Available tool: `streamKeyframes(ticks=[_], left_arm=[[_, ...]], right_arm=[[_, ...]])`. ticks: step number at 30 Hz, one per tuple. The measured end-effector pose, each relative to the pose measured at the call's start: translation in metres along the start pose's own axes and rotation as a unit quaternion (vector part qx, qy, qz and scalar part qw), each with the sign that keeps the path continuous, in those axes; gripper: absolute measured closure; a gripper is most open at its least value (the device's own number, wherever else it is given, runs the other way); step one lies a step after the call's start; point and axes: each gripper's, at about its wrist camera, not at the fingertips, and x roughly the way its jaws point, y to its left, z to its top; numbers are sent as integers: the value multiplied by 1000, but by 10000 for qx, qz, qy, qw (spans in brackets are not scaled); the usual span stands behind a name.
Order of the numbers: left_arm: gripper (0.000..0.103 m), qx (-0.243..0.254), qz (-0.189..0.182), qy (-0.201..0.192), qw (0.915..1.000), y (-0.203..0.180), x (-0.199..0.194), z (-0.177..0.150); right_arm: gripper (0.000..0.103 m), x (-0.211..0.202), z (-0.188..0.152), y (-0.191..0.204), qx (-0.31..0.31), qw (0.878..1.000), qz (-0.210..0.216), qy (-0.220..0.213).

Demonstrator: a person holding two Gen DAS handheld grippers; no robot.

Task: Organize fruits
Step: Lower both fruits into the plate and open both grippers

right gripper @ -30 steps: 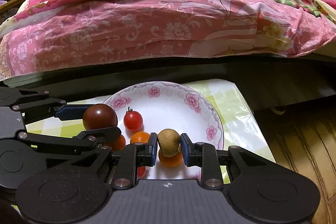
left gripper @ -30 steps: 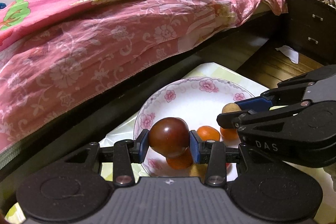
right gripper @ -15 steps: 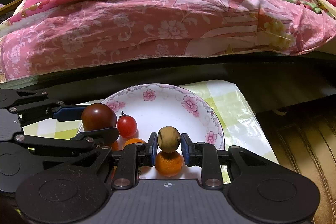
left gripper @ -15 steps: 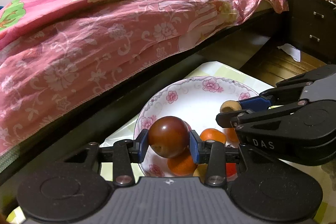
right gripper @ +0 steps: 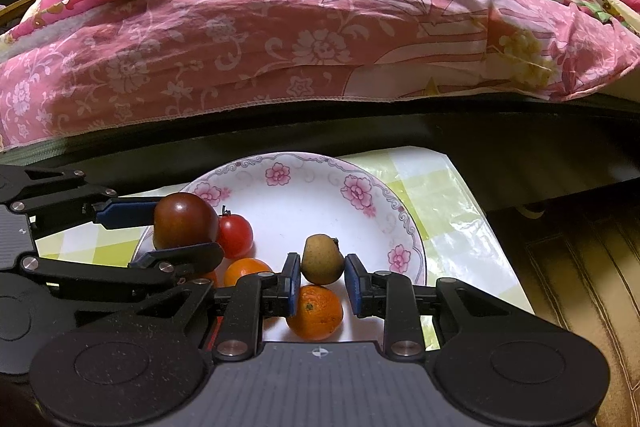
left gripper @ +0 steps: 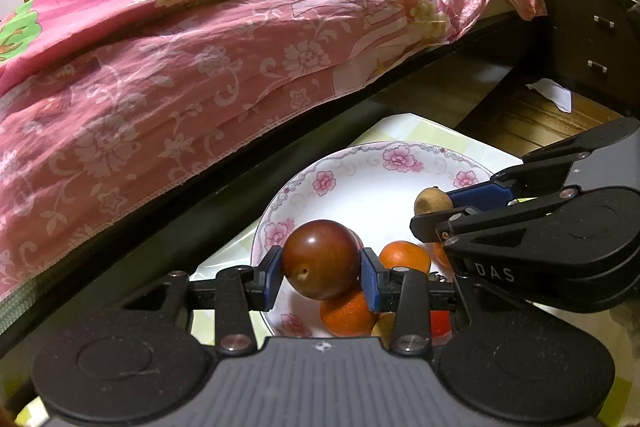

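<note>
Fruits sit gathered on a white plate (right gripper: 404, 223) with a pink flower rim, which rests on a low surface (right gripper: 448, 211) covered in a yellow-green checked cloth beside a bed (left gripper: 192, 67) draped in a pink floral quilt. The left tool (left gripper: 321, 277) clamps a dark red plum (left gripper: 320, 259) between its blue pads, holding it over the near-left part of the plate, just above an orange (left gripper: 346, 313). The right tool (right gripper: 322, 277) grips a small brownish-yellow fruit (right gripper: 322, 259) by its sides, directly above another orange (right gripper: 316, 313) lying at the plate's near edge. A red cherry tomato (right gripper: 236, 235) with its green stem lies on the plate just beside the plum, and a third orange (right gripper: 246, 271) shows partly behind the right tool's left finger. Both tools point down at a slant toward the plate, side by side and close together.
</note>
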Motion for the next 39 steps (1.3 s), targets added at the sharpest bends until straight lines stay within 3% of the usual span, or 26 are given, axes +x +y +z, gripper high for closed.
streamKeyframes(ticks=[24, 39], left_arm=[[55, -37, 19, 5, 10000, 0, -1, 0], [49, -47, -10, -188, 9998, -2, -27, 8]], right_arm=[[79, 0, -3, 1, -14, 9999, -84, -84], [73, -19, 1, -4, 100, 9994, -191, -274]])
